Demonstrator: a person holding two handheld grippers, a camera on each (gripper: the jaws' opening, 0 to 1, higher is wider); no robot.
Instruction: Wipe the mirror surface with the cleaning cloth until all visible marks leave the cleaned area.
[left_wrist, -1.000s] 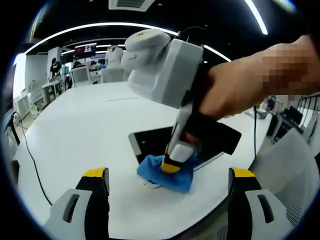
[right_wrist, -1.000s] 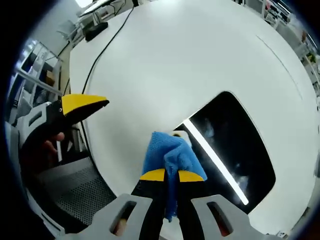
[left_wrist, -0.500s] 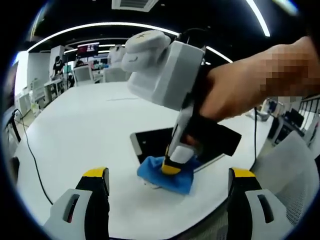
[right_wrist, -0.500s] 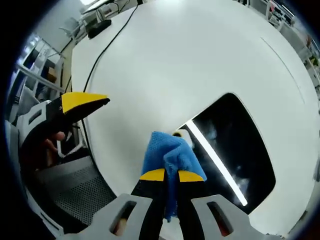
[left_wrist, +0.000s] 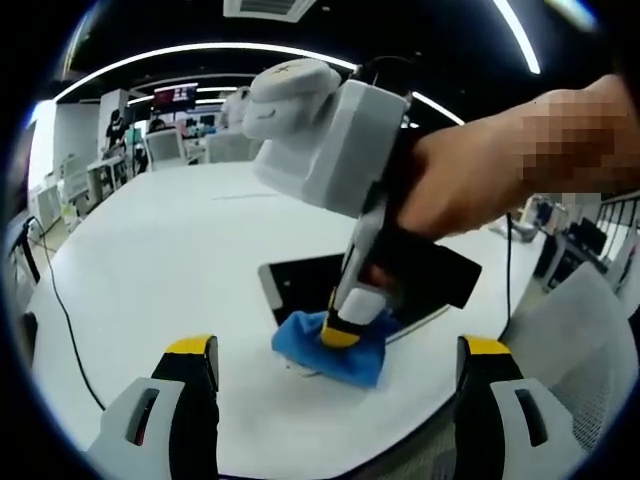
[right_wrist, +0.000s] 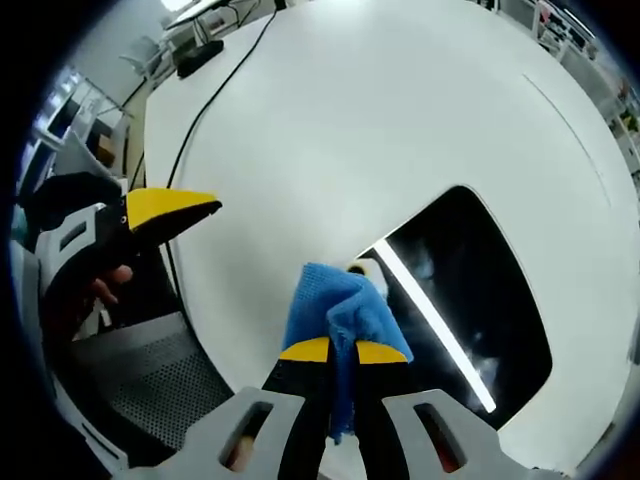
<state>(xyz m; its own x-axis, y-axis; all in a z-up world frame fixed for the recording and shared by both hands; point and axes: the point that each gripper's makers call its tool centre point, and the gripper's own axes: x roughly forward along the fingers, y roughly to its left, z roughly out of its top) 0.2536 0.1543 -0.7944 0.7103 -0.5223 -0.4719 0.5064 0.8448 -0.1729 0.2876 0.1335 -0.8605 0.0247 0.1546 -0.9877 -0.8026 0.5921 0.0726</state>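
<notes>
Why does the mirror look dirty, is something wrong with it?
Whitish smudges still cloud the mirror beside the reflected light strip. The blue cloth, pinched in the right gripper, sits at the mirror's corner, partly on the table.

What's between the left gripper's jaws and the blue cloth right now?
Bare white table. In the left gripper view the left gripper hangs open short of the blue cleaning cloth, which the right gripper presses against the dark rectangular mirror.

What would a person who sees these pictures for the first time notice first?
The blue cloth stands out most, pinched in the right gripper and pressed down at the near corner of the dark mirror on the white table. A bright strip of ceiling light reflects in the mirror beside the cloth. The left gripper waits with open jaws near the table edge, holding nothing.
</notes>
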